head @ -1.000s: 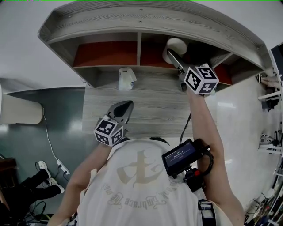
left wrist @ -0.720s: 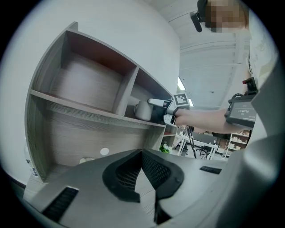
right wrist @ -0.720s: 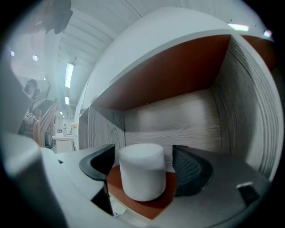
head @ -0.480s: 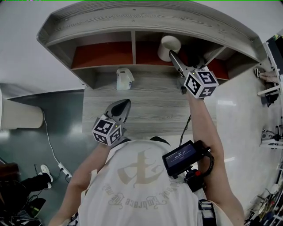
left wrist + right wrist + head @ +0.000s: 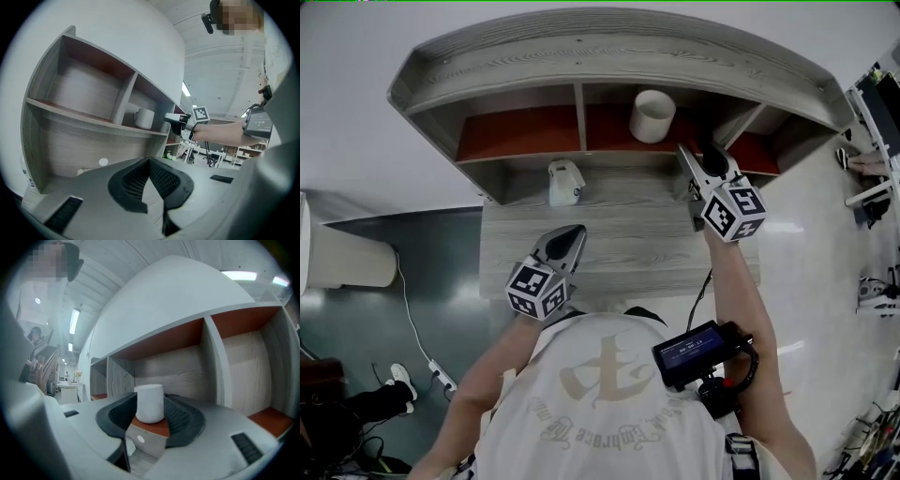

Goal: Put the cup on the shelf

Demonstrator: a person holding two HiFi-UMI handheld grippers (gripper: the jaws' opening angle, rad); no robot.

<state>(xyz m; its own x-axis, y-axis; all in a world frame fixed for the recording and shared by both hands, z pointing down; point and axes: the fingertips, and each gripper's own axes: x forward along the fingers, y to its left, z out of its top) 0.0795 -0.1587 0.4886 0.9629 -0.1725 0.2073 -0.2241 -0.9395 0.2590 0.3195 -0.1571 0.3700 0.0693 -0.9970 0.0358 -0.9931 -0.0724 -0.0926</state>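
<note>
At the lower left of the head view a white cable (image 5: 405, 300) runs over the dark floor towards a shoe (image 5: 397, 377). Just left of centre, the left gripper (image 5: 565, 242) hovers over the grey wood-grain worktop (image 5: 619, 253). Its jaws are pressed together at the tips with nothing between them, and the cube behind them carries black-and-white square markers. Above it, near the back of the worktop, sits a small white device (image 5: 565, 180); any label on it is too small to read.

Across the top of the frame spans the shelf (image 5: 609, 52), grey wood with red-brown inner panels. The white cup (image 5: 652, 115) stands upright in its middle compartment, just right of the upright divider, and bears no print that can be seen.

Right of centre, the right gripper (image 5: 698, 161) points at the shelf, a little below and to the right of the cup. In the right gripper view the cup shows in line between the jaws but ahead of them, untouched by the pads. The jaws are closing on empty air.

Lower right, a small screen (image 5: 698, 351) strapped to the forearm shows pale figures too small to read. The shirt (image 5: 605, 403) bears an anchor emblem over an arc of lettering that cannot be made out.
</note>
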